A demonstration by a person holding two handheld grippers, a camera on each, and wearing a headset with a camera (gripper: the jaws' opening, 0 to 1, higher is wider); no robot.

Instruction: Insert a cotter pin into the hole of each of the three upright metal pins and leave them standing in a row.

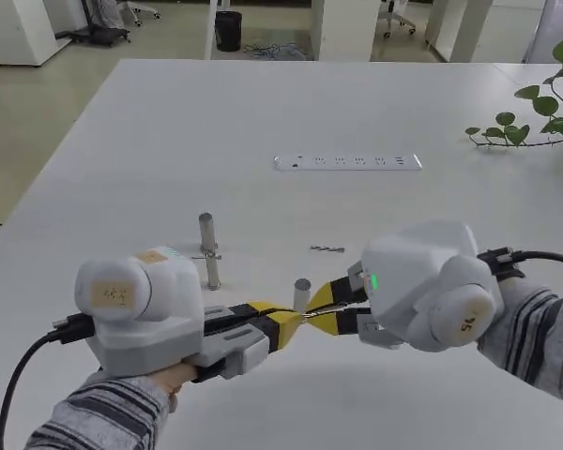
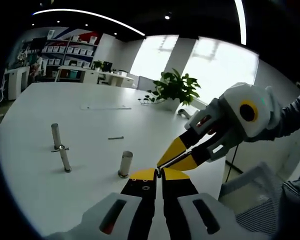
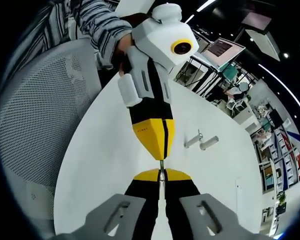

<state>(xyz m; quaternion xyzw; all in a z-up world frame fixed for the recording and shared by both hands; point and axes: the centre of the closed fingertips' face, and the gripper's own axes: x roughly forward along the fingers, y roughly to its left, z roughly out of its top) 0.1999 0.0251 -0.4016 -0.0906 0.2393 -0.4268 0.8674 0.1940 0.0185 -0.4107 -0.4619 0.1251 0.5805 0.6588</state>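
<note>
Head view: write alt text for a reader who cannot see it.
The left gripper and the right gripper meet tip to tip over a white table, both pinching a thin cotter pin close to an upright metal pin. Farther back on the left stand a bare pin and a fitted pin with a second cotter pin through it.

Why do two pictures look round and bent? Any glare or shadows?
Left gripper view: fisheye curves the table, windows glare white. Right gripper view: equally curved, cotter pin sharp. Head view: straight lines, soft light, faint shadows beside metal pins.
</note>
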